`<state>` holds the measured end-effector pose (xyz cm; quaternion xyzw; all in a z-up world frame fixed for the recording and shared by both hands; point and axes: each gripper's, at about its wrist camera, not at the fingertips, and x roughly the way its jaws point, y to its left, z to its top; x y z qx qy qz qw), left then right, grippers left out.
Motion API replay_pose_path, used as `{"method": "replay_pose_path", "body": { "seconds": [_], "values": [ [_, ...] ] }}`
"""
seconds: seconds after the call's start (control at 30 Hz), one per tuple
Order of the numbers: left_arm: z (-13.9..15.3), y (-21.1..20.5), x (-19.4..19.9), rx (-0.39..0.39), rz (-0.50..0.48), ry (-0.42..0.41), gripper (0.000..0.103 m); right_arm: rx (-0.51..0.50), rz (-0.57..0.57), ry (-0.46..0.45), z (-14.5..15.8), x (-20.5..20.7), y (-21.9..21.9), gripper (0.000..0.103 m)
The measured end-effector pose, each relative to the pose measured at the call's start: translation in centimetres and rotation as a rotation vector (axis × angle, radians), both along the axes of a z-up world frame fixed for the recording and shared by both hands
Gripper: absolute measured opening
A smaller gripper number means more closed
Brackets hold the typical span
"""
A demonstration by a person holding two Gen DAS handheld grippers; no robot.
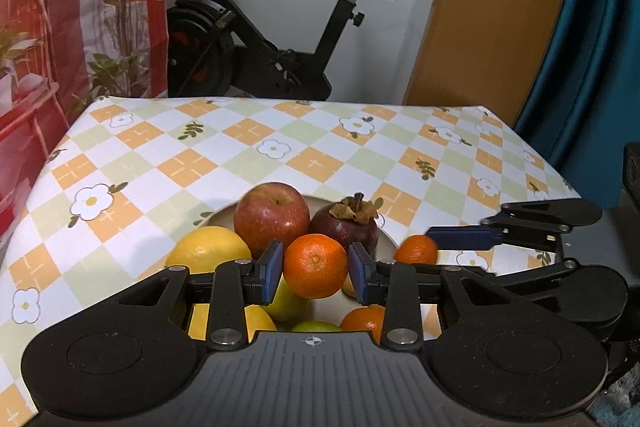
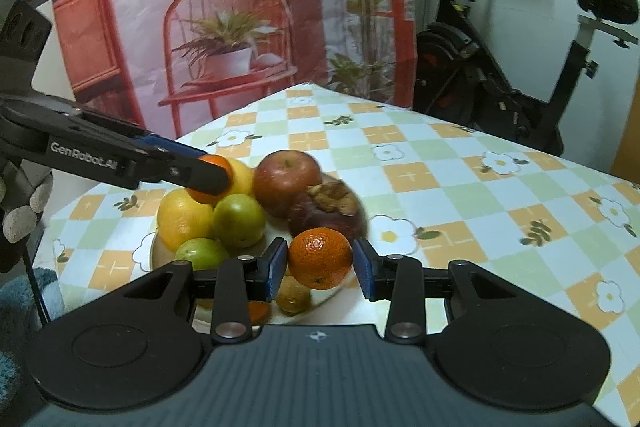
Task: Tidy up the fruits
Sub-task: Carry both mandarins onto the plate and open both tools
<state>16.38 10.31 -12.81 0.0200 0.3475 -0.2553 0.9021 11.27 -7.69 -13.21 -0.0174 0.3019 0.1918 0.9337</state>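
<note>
1. Nearest in the left wrist view, the left gripper (image 1: pixel 316 267) is clamped on a tangerine (image 1: pixel 315 265), its blue pads pressing both sides, raised over the plate (image 1: pixel 387 239).
2. Likewise the right gripper (image 2: pixel 320 261) is clamped on a second tangerine (image 2: pixel 320 257), at the plate's near edge.
3. The plate – pale, on a checked tablecloth (image 1: pixel 280 151) with flowers – holds the heap: 1 red apple (image 1: pixel 272 217), 1 mangosteen (image 1: pixel 344 227), 2 yellow citrus (image 2: pixel 184 219), 2 green fruits (image 2: pixel 239 219), 1 small brownish fruit (image 2: pixel 294 297), and 1 more tangerine (image 1: pixel 364 321) low under the left gripper.
4. That makes 3 tangerines – 2 gripped, 1 on the plate.
5. Beyond the table stand an exercise bike (image 1: pixel 256 39) and a printed backdrop (image 2: pixel 224 7).
</note>
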Motion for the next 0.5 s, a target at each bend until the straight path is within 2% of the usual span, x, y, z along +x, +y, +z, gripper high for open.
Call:
{"method": "replay_pose_path", "body": {
  "seconds": [0.3, 0.5],
  "values": [
    [-1.0, -0.3, 1.8, -0.022, -0.006, 0.038, 0.038, -0.059, 0.106, 0.012, -1.0, 1.9, 3.5, 0.039],
    [-1.1, -0.5, 2.3, -0.019, -0.012, 0.048, 0.038, -0.058, 0.113, 0.034, -1.6, 2.8, 4.1, 0.039]
  ]
}}
